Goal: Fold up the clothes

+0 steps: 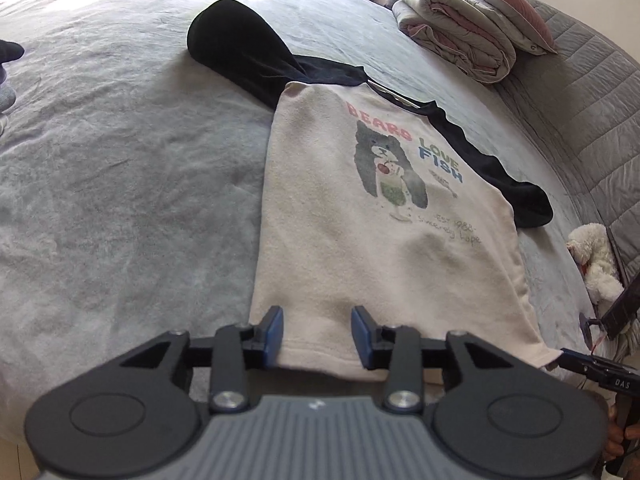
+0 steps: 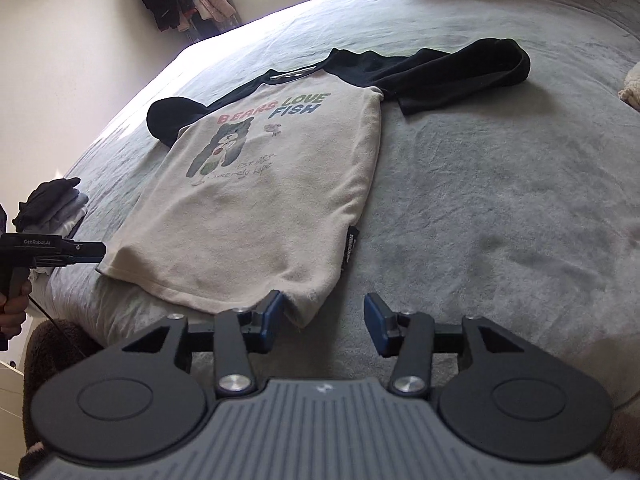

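Cream raglan shirt spread flat on the bed, both grippers parted at its hem

The cream shirt with black sleeves and a bear print lies face up on the grey bedspread, its hem nearest the grippers. The left gripper stands with jaws apart over the hem's left end, cloth between the pads but not pinched. The right gripper is likewise parted, its left pad just beside the hem's right corner. Beyond the shirt, ahead and right of the left gripper, lie a folded quilt and a white plush toy; a pile of dark clothes sits left of the right gripper.
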Demonstrator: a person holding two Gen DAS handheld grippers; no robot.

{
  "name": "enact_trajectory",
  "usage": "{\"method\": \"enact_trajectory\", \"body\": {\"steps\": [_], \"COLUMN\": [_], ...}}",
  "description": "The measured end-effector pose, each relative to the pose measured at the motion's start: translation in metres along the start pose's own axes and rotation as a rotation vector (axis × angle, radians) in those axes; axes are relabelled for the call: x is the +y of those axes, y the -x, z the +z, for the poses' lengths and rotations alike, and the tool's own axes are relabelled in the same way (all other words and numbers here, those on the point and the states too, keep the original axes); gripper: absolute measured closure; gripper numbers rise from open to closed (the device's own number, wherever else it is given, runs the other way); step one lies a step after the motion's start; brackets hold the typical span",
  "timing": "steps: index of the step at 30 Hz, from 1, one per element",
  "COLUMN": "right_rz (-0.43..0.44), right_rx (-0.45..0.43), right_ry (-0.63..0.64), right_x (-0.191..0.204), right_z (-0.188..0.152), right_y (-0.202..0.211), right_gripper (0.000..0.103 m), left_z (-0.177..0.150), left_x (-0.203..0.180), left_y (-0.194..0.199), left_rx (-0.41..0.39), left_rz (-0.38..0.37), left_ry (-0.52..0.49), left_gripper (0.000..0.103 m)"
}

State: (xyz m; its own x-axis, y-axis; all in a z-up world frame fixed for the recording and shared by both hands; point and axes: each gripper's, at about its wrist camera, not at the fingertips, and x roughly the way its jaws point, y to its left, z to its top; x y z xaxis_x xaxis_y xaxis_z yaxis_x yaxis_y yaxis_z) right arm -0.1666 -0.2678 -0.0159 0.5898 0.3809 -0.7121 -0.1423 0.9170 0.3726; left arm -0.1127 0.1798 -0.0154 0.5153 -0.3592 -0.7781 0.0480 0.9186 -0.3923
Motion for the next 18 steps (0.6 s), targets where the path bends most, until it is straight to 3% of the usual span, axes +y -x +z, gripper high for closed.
{"method": "enact_trajectory", "body": {"steps": [11, 18], "right_rz": [-0.026, 0.045], "right_rx": [-0.025, -0.013], "right_ry": [-0.052, -0.246], "right_x": [-0.025, -0.058], "right_z": [0.056, 0.099], "right_y": [-0.018, -0.062], "right_gripper": [0.052, 0.052], "left_z": [0.067, 0.114], "left_x": [0.018, 0.023], "left_y": [-0.036, -0.080], "left_rx": [-0.043, -0.033], "left_rz": [0.006, -0.009], "left_ry": [0.088, 0.124], "left_gripper": [0.059, 0.058]}}
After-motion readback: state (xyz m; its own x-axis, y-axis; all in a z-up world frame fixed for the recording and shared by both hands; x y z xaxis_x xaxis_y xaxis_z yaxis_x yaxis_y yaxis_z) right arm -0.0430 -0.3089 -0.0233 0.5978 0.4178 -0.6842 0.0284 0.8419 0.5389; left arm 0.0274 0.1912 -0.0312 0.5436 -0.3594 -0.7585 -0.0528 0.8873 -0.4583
